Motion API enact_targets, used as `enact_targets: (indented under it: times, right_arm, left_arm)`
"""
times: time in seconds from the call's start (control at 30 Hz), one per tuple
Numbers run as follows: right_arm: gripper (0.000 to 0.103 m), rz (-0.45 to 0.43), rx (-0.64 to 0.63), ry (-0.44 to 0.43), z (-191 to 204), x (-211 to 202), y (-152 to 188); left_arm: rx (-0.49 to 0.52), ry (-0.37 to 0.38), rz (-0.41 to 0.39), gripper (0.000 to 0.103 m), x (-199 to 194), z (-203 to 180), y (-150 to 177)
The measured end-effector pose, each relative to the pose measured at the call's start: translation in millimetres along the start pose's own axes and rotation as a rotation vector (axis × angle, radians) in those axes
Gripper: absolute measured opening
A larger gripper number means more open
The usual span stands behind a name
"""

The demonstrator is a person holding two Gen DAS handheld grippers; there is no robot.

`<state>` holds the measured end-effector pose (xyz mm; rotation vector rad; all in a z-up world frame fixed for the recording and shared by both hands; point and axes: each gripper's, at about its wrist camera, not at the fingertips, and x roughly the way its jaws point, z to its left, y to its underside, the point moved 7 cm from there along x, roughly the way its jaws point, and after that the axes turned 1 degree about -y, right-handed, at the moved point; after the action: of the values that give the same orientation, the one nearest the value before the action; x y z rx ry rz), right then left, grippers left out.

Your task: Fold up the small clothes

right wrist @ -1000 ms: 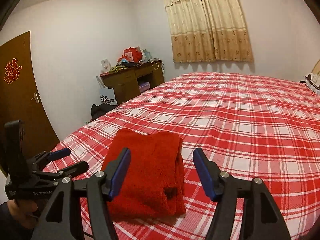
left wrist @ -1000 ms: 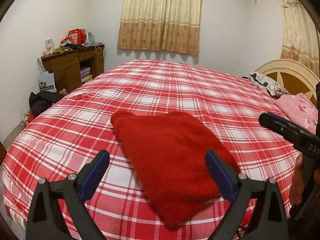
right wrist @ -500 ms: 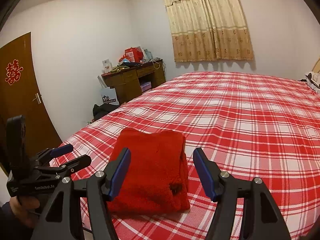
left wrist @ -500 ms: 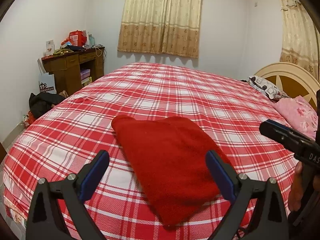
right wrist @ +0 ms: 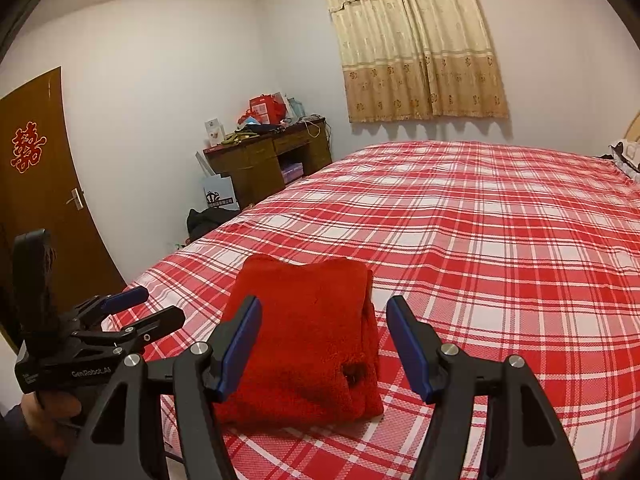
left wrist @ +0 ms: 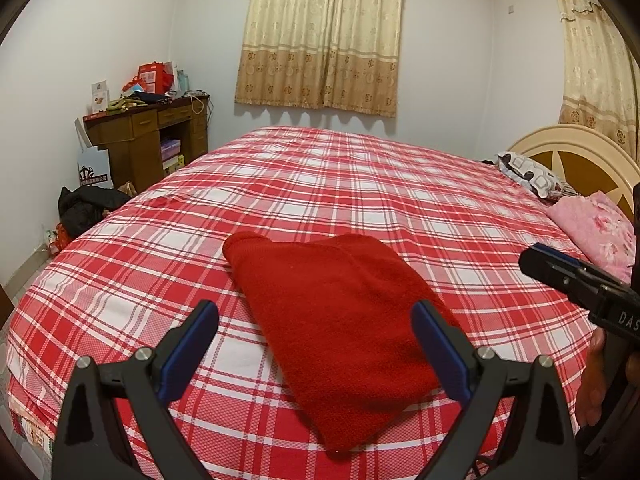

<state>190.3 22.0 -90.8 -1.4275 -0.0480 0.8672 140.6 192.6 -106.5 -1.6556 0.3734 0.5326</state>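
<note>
A folded red fleece garment [left wrist: 336, 320] lies flat on the red plaid bed [left wrist: 360, 184] near its front edge; it also shows in the right wrist view [right wrist: 308, 332], folded into a thick rectangle with a small dark tag at its right edge. My left gripper [left wrist: 314, 330] is open and empty, held above and in front of the garment without touching it. My right gripper [right wrist: 324, 330] is open and empty, also held back from the garment. The right gripper shows at the right of the left wrist view [left wrist: 568, 276]; the left gripper shows at the left of the right wrist view [right wrist: 132, 308].
A wooden desk [left wrist: 148, 140] with clutter stands at the far left by the wall. A black bag [left wrist: 84, 208] lies on the floor beside the bed. Pillows [left wrist: 532, 176] and a pink cloth [left wrist: 596, 228] lie by the headboard at right. A brown door [right wrist: 36, 184] is at left.
Both grippers have drawn back and tilted up slightly, so the garment sits a little lower in both views. The garment itself has not moved.
</note>
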Motion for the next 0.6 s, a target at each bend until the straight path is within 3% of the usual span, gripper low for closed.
enact_targets:
  times: [0.6]
  right_arm:
    - [0.066, 0.001, -0.003, -0.007, 6.6, -2.9, 1.1]
  left_arm:
    - [0.016, -0.004, 0.004, 0.100, -0.4, -6.0, -1.1]
